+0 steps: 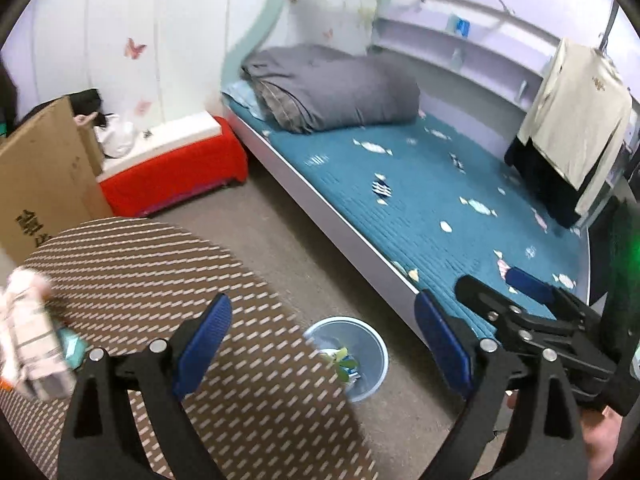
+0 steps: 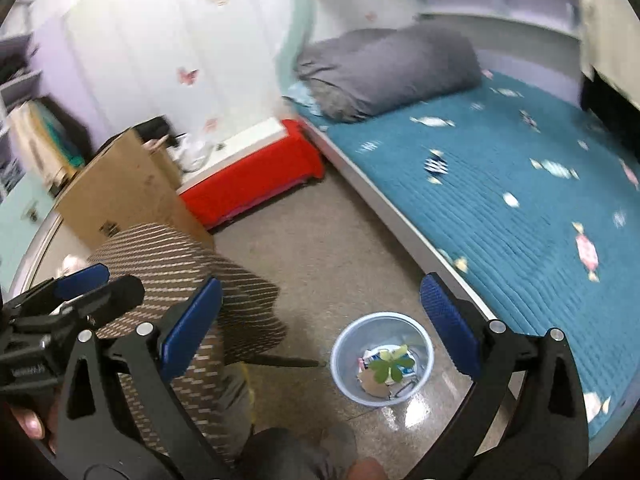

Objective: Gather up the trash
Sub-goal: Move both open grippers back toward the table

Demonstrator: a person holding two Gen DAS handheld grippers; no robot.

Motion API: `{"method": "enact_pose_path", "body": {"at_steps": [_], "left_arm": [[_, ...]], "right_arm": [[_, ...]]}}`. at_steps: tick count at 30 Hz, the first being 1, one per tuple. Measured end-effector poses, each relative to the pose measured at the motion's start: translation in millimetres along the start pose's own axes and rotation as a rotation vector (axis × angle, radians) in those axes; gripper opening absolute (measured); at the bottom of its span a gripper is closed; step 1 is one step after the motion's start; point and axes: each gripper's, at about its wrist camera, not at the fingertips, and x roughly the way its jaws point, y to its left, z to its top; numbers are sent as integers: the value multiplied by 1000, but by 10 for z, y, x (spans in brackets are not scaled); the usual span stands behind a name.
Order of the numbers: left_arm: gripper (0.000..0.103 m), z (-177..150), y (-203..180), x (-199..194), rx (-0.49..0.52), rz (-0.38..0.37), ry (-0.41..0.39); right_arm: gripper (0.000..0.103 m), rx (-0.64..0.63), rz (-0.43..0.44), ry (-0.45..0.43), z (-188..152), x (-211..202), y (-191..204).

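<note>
Both tools, left [image 1: 324,344] and right [image 2: 320,328], gape empty above the floor bin [image 2: 382,358], which sits near the table [image 1: 160,264] to catch dropped trash [image 2: 386,364].

Home bedroom: bed [image 1: 420,200] with teal quilted cover, folded grey duvet [image 1: 332,88], butterfly wall stickers [image 1: 134,48], hanging clothes [image 1: 576,128].

translucent plastic bin [image 2: 382,358], quilted bedspread [image 2: 520,200]

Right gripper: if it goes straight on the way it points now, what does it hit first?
Probably the floor between the round table and the bed, just beyond the trash bin. The right gripper is open and empty; depth is unclear.
</note>
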Motion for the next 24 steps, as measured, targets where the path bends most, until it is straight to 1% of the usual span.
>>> {"method": "enact_pose_path", "body": {"at_steps": [4,7,9,11,12,15,16,20,22,23,24], "left_arm": [[90,-145,299,-449,-53,37,-59],[90,-263,558,-761,-99,67,-104],[91,-365,758,-948,-120,113,-134],[91,-475,980,-1097,-142,173,-145],[91,-524,1079,-1157,-156,190,-151],[91,-726,1471,-1362,-227,256,-174],[91,-791,1607,-1426,-250,277,-180],[91,-1061,2152,-1590,-346,368,-188],[91,-1234,2485,-1616,-394,417,-175],[91,-1325,2675,-1605,-421,449,-159],[91,-1370,2828,-1587,-442,465,-143]], "right_arm": [[97,-61,80,22,-13,-29,462],[97,-125,121,48,-76,-6,845],[97,-155,139,57,-108,1,1057],[97,-190,163,69,-147,27,1313],[97,-207,174,76,-165,42,1435],[97,-273,206,99,-250,113,1811],[97,-308,216,108,-300,152,1996],[97,-388,257,141,-491,281,2510],[97,-426,281,158,-594,381,2796],[97,-439,289,162,-629,412,2888],[97,-453,298,166,-673,458,2993]]}}
